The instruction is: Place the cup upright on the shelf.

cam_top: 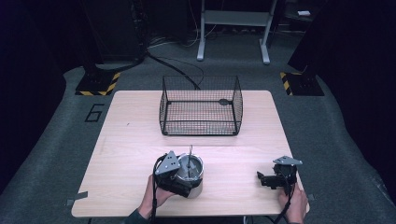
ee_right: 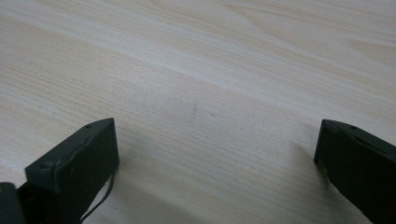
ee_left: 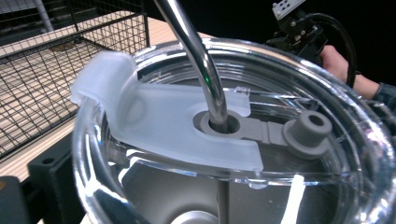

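Observation:
A steel tumbler [cam_top: 192,173] with a clear lid [ee_left: 187,121] and a metal straw [ee_left: 201,60] stands near the table's front edge, left of centre. My left gripper [cam_top: 186,183] is shut on the tumbler's body, and one of its black fingers [ee_left: 51,182] shows beside the rim. My right gripper [cam_top: 263,178] rests low over the table at the front right, pointing left. In the right gripper view its jaws stand wide apart over bare wood, so the right gripper [ee_right: 215,154] is open and holds nothing.
A black wire basket [cam_top: 201,123] sits at the back middle of the wooden table [cam_top: 130,140], with a small dark object on its floor. A grey stand and cables lie on the floor beyond.

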A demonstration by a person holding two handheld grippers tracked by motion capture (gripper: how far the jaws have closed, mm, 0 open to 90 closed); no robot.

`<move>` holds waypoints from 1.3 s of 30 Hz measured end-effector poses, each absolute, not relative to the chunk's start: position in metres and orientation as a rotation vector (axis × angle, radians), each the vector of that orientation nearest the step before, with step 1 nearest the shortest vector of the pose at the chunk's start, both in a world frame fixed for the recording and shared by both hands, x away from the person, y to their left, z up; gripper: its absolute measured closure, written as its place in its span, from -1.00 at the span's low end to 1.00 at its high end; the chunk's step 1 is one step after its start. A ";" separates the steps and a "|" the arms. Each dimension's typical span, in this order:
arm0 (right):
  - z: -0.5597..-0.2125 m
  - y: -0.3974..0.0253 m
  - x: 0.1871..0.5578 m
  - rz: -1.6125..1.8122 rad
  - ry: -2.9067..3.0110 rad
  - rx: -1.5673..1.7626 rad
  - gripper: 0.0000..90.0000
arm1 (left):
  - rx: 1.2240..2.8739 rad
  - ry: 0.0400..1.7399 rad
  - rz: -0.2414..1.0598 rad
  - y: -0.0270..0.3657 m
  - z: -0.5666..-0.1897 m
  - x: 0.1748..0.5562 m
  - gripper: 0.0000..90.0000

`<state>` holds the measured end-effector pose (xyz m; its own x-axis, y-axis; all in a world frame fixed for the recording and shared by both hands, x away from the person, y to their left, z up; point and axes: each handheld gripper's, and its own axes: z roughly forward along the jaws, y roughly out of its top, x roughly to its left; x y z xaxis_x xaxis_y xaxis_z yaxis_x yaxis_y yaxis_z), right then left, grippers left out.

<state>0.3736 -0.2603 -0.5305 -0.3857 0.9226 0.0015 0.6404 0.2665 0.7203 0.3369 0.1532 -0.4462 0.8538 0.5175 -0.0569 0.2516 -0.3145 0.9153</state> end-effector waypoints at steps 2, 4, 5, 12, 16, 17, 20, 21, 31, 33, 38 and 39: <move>-0.530 -0.260 0.374 0.904 2.121 1.415 -1.00 | 1.908 0.575 0.311 0.153 -0.447 0.335 -0.95; -0.531 -0.260 0.374 0.904 2.122 1.414 -1.00 | 1.911 0.581 0.326 0.152 -0.447 0.334 -0.94; -0.531 -0.260 0.374 0.904 2.119 1.414 -1.00 | 1.918 0.577 0.326 0.152 -0.446 0.334 -0.93; -0.530 -0.260 0.374 0.898 2.126 1.415 -1.00 | 1.920 0.573 0.344 0.152 -0.445 0.333 -0.92; -0.530 -0.260 0.374 0.897 2.127 1.414 -1.00 | 1.898 0.579 0.335 0.153 -0.442 0.334 -0.92; -0.530 -0.260 0.374 0.897 2.127 1.414 -1.00 | 1.898 0.579 0.335 0.153 -0.442 0.334 -0.91; -0.530 -0.261 0.374 0.897 2.128 1.407 -1.00 | 1.897 0.568 0.354 0.153 -0.434 0.334 -0.91; -0.530 -0.261 0.374 0.895 2.128 1.404 -1.00 | 1.896 0.569 0.358 0.153 -0.432 0.335 -0.91; -0.530 -0.261 0.374 0.894 2.125 1.409 -1.00 | 1.894 0.589 0.378 0.162 -0.413 0.357 -0.91; -0.530 -0.261 0.374 0.894 2.125 1.410 -1.00 | 1.890 0.601 0.374 0.163 -0.413 0.361 -0.91; -0.530 -0.260 0.374 0.894 2.124 1.412 -1.00 | 1.872 0.642 0.384 0.167 -0.411 0.376 -0.91; -0.530 -0.260 0.374 0.894 2.124 1.414 -1.00 | 1.864 0.649 0.374 0.168 -0.411 0.378 -0.91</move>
<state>0.3743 -0.2604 -0.5303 -0.3848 0.9230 -0.0033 0.6426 0.2705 0.7169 0.3779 0.1679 -0.4109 0.8017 0.5958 -0.0466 0.2583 -0.2752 0.9260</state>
